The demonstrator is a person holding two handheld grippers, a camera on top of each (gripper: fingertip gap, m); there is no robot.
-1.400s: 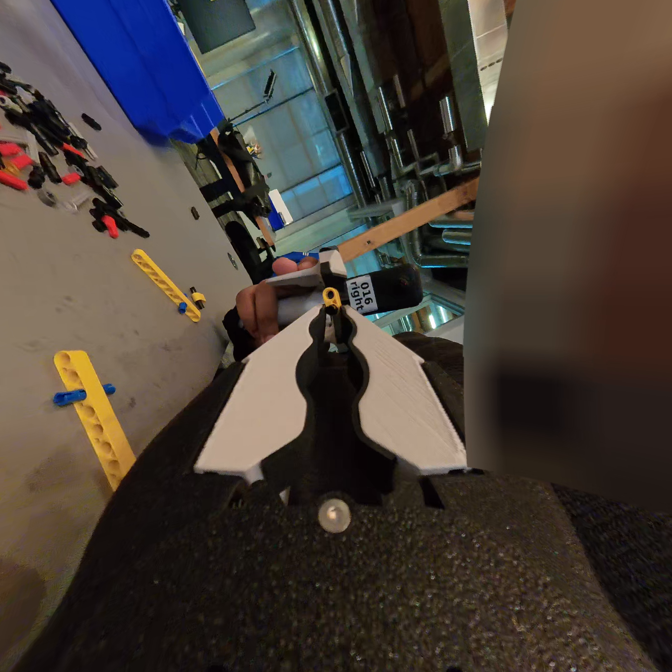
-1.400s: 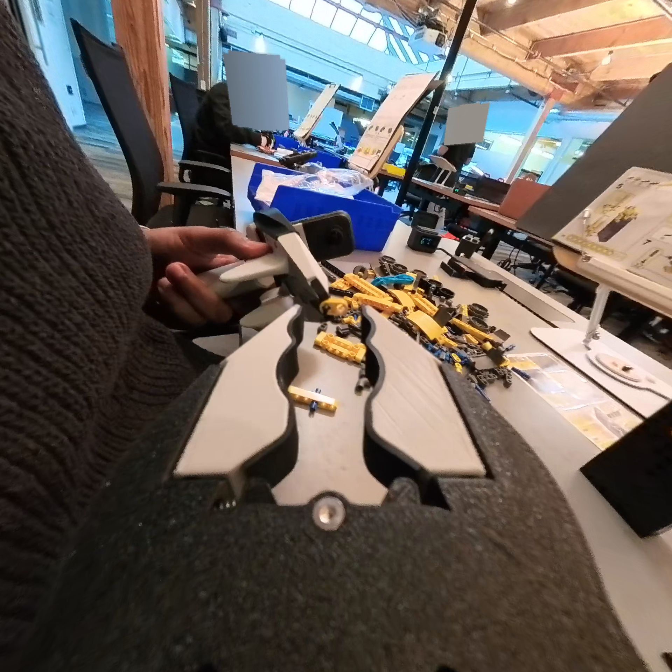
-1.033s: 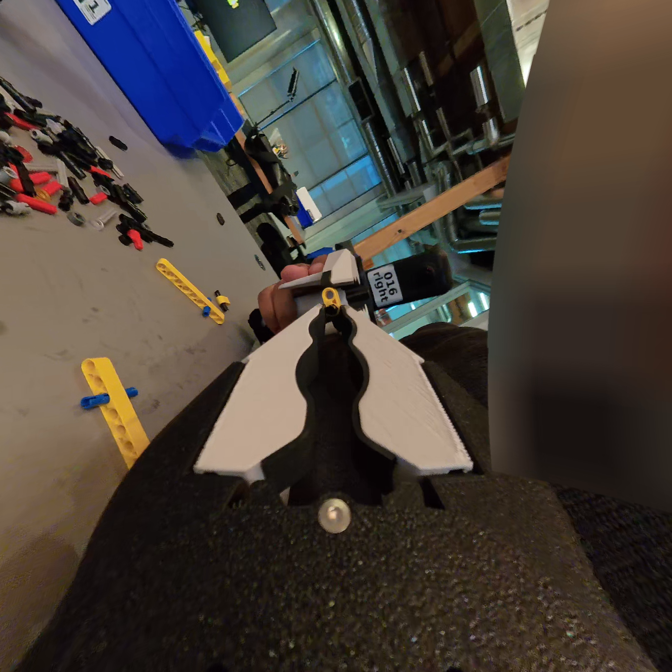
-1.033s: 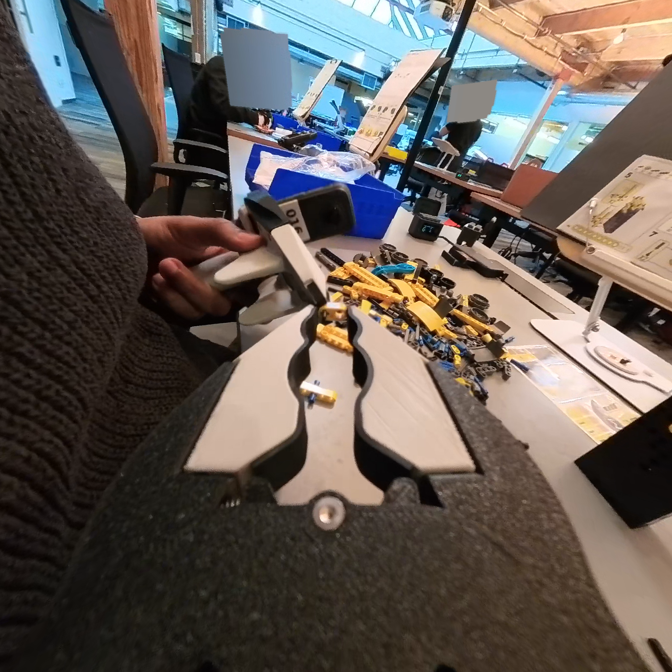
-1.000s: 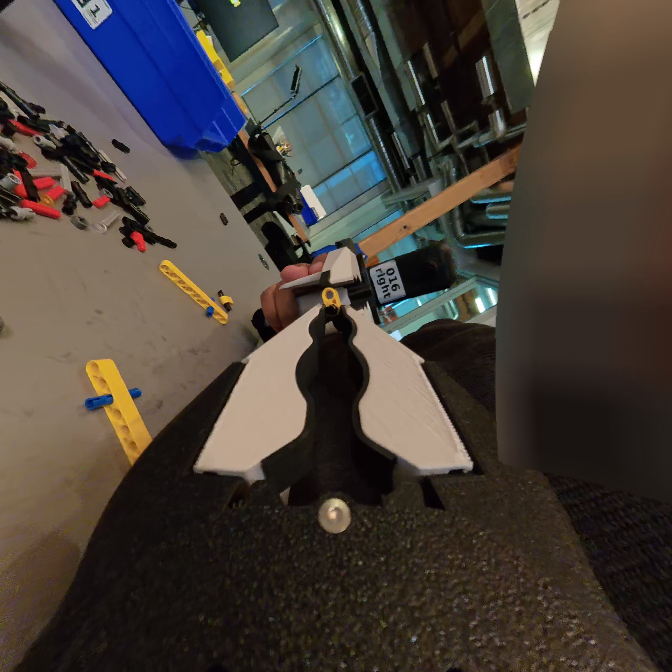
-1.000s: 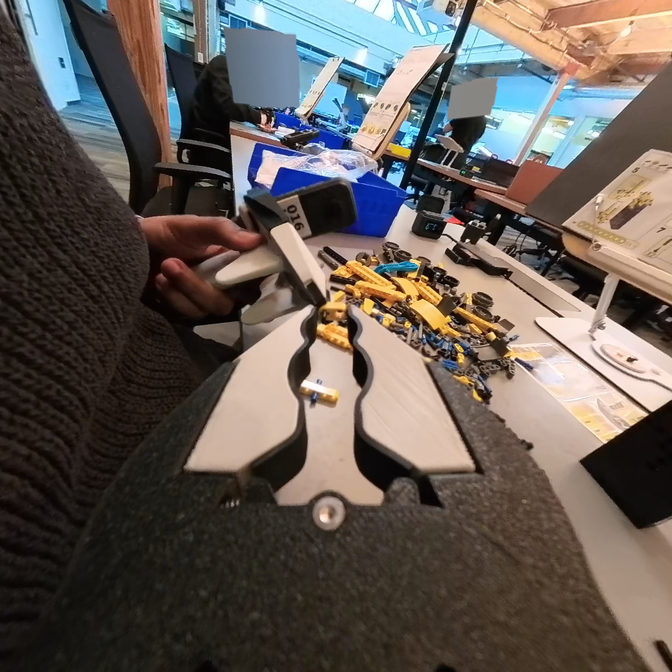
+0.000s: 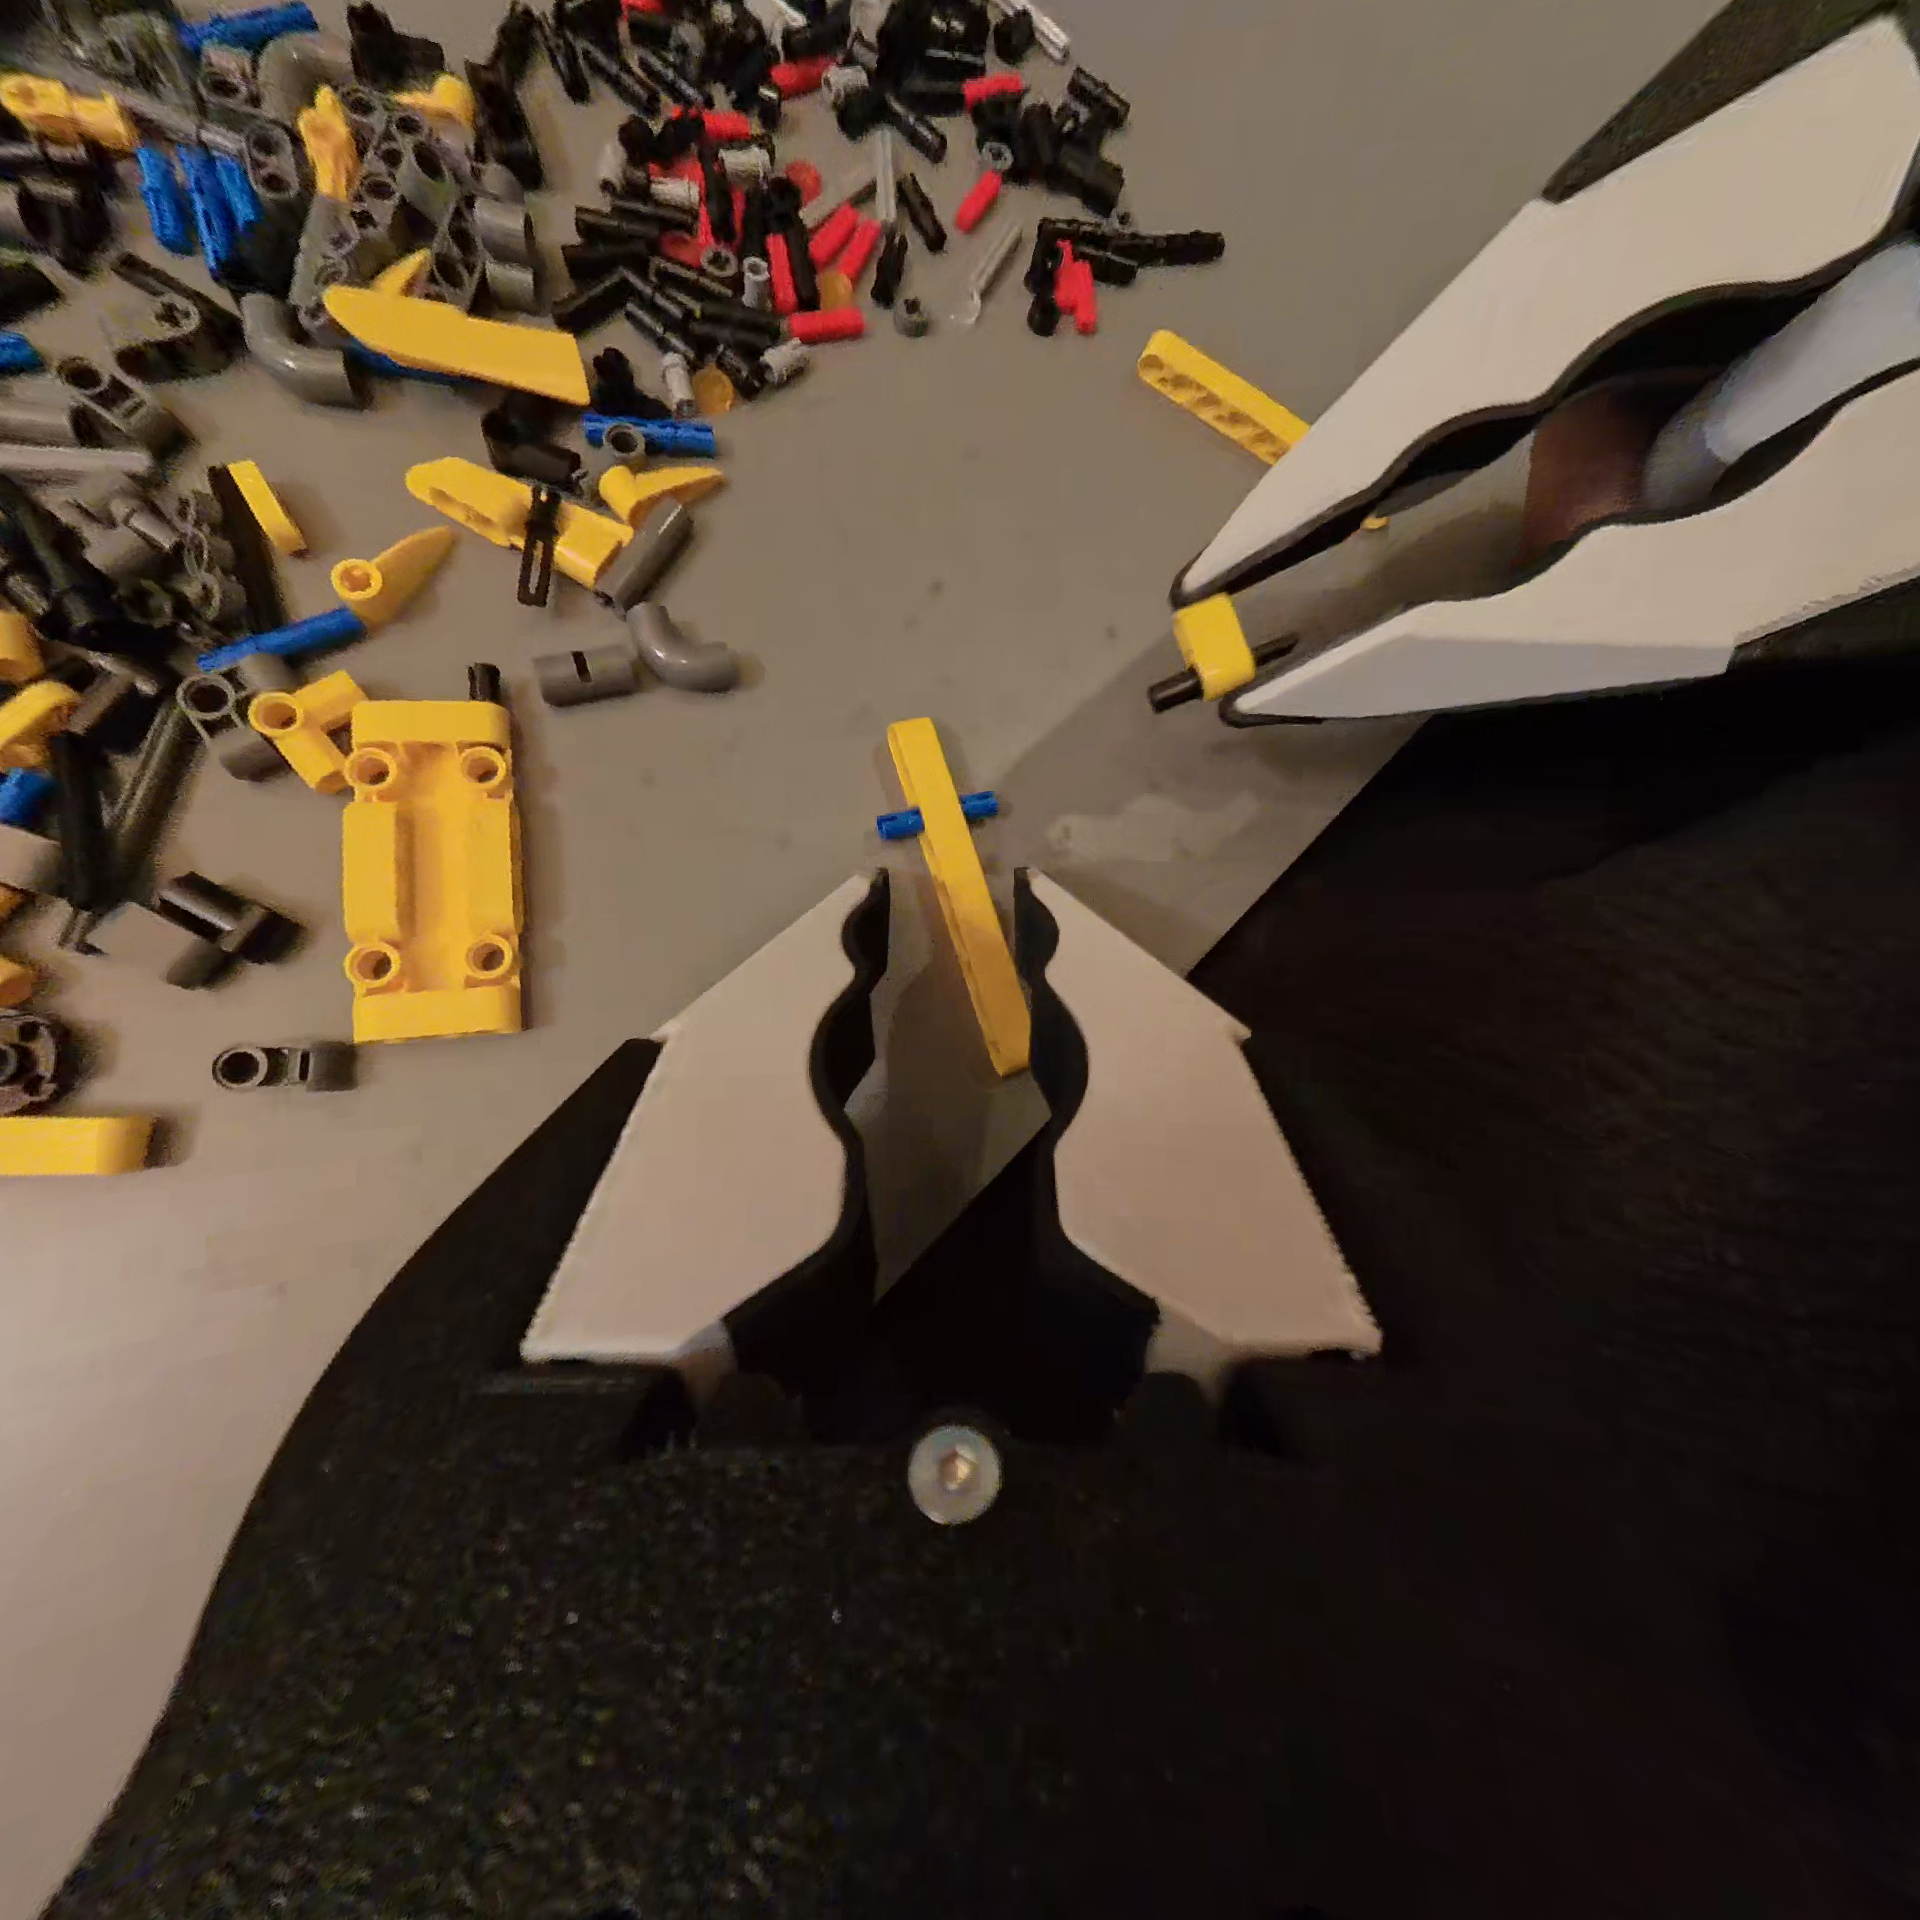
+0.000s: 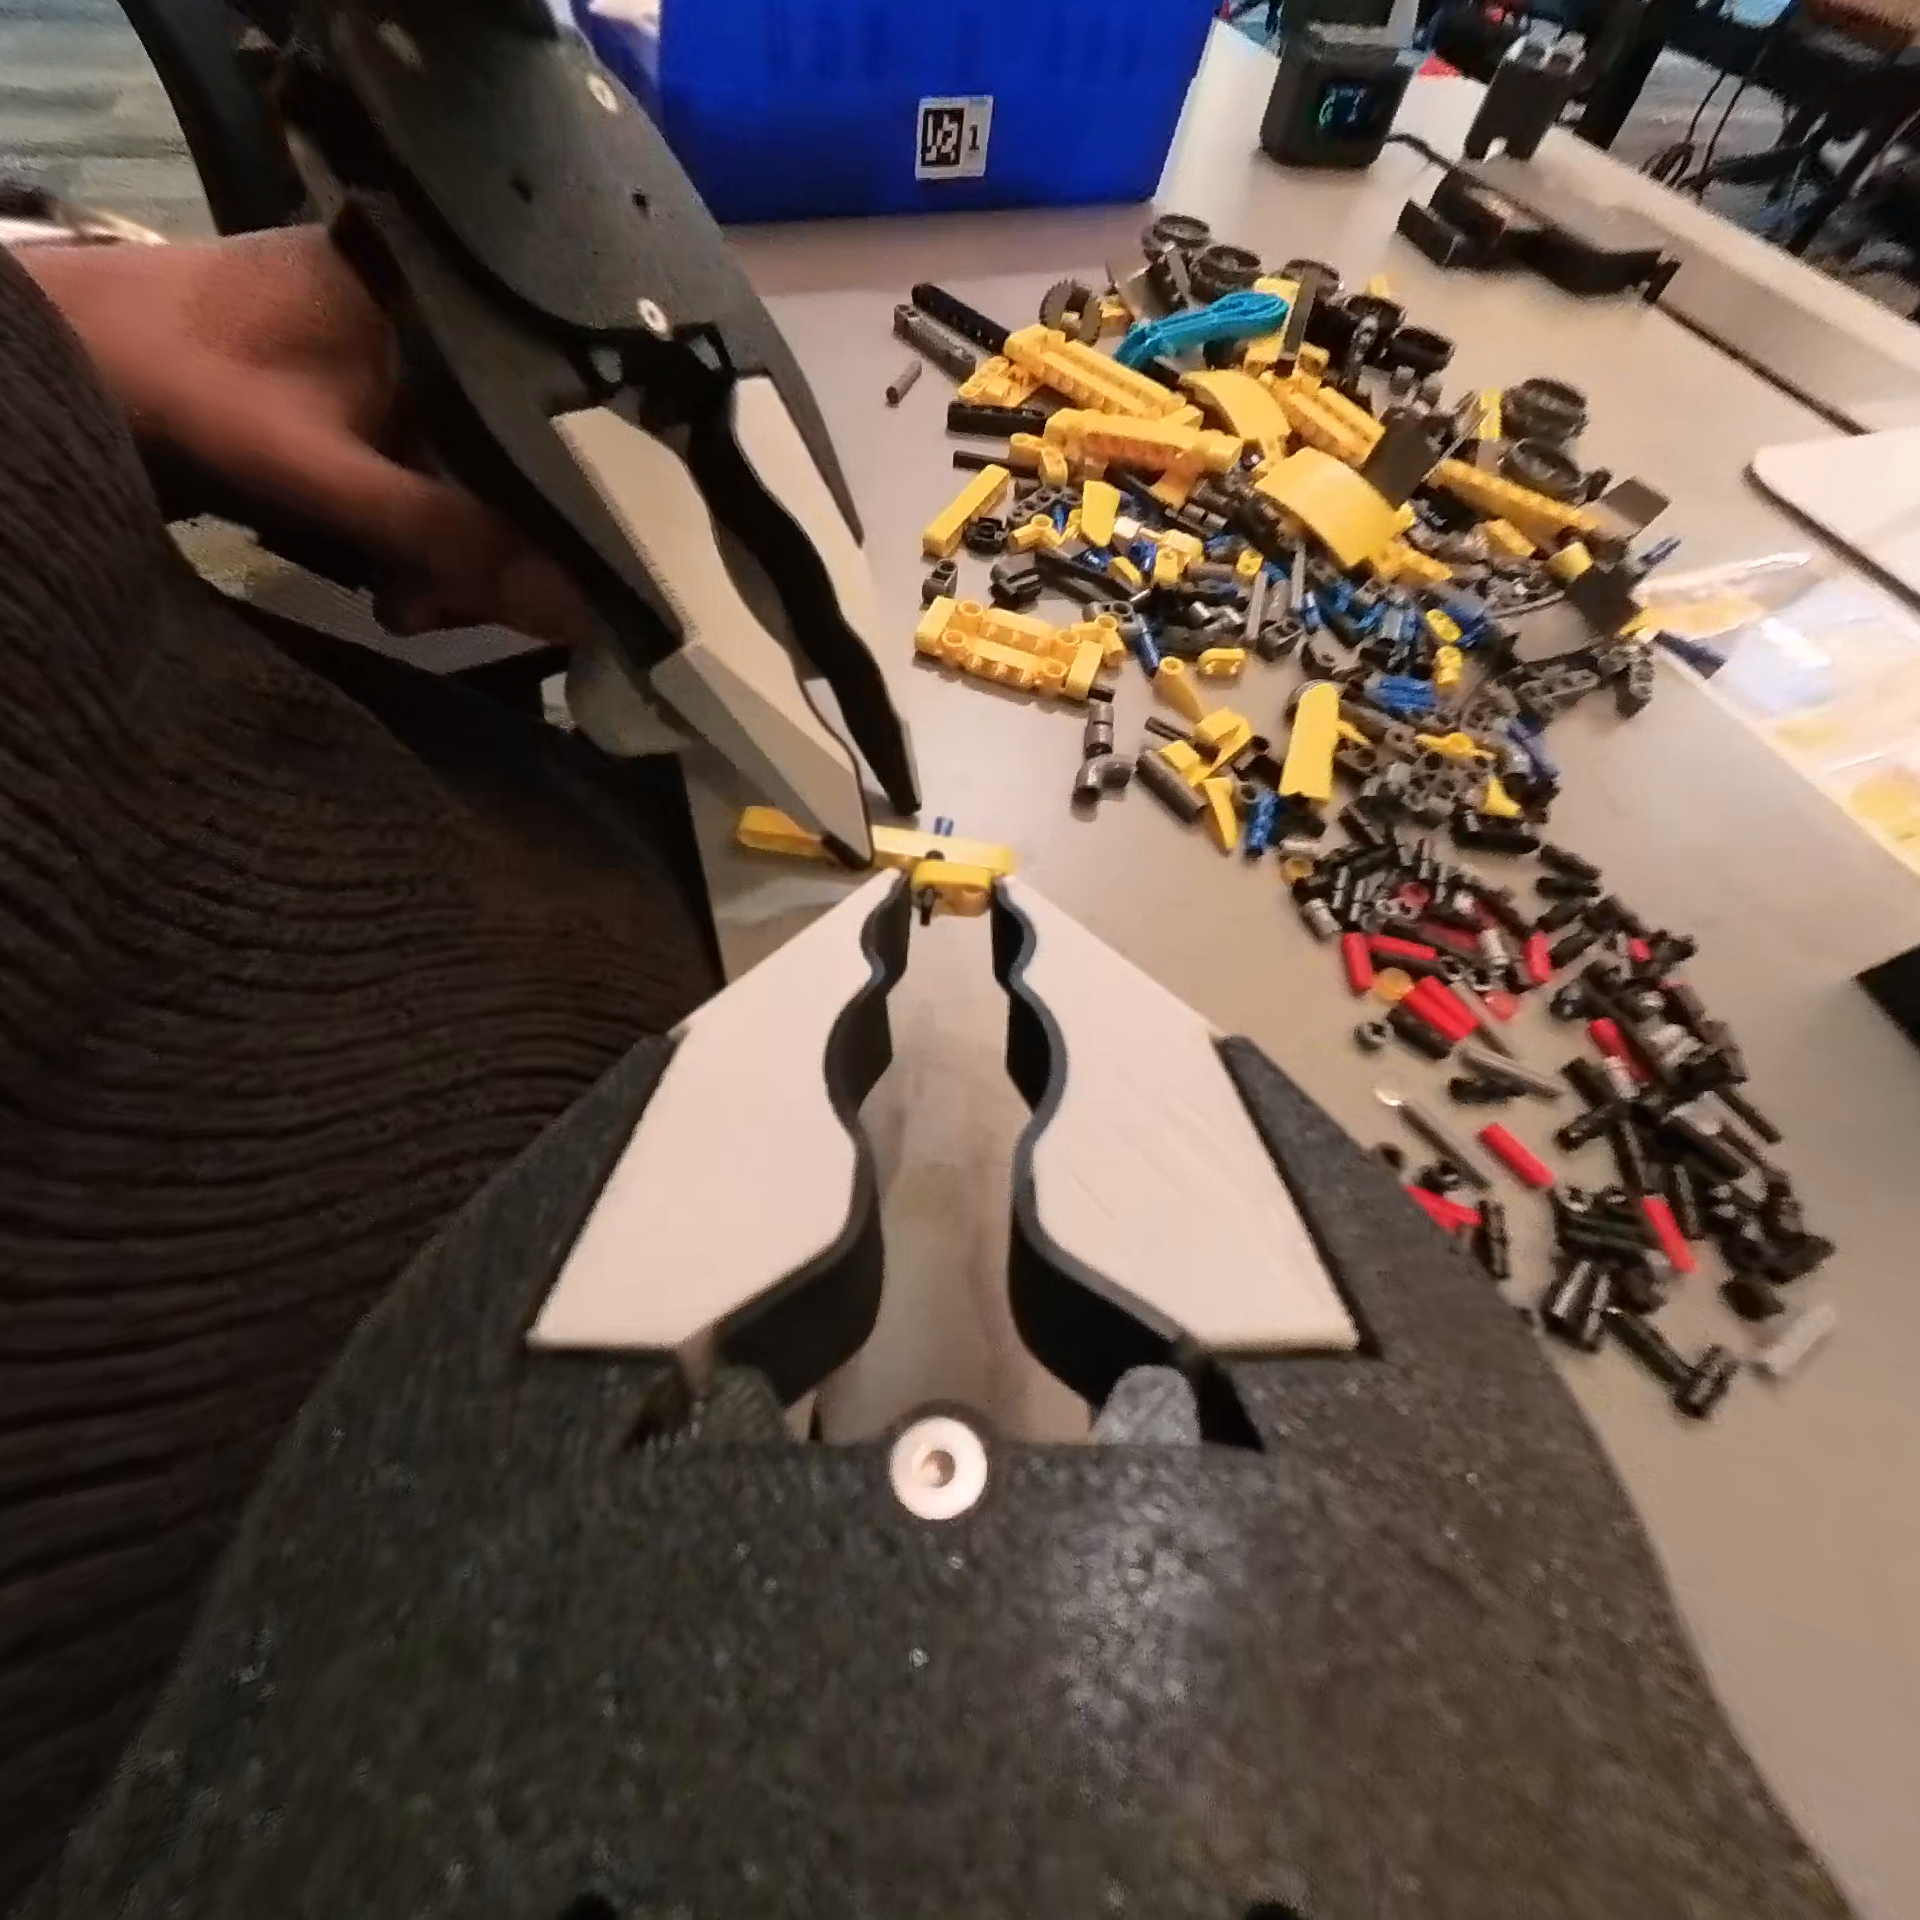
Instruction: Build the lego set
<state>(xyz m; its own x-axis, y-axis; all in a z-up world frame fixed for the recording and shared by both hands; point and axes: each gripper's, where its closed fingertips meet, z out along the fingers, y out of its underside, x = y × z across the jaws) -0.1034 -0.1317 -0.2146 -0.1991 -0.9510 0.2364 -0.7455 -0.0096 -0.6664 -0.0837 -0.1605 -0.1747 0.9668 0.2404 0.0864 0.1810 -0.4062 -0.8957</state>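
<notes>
On the grey table [image 8: 1195, 1039], which fills most of both views, a blue bin [image 8: 914, 94] stands at the far side and a broad heap of loose building pieces [image 8: 1299, 540] spreads across the middle, yellow and grey pieces toward the bin, black and red pins [image 8: 1579, 1091] nearer the right gripper. The near strip by the table's front edge is barer, and both grippers work there, probably because it gives open room away from the clutter; the person's dark knitted sleeve [image 8: 260, 935] lies right behind that edge, so there is little space to draw back. The left gripper [image 7: 951, 883] has its jaws parted, and a long yellow beam [image 7: 961, 914] crossed by a small blue pin [image 7: 935, 812] runs up between them; whether the pads touch it I cannot tell, and the beam seems to rest on the table just inside the edge. The right gripper [image 7: 1205, 665], coming in from the right, is clamped on a small yellow connector [image 7: 1210, 634] with a black pin [image 7: 1174, 691] pushed through it, held at the very fingertips so the pin sticks out free toward the beam. The connector hovers just beside the beam's far end, apart from it. A second yellow beam [image 7: 1221, 395] lies farther back, partly behind the right gripper.
</notes>
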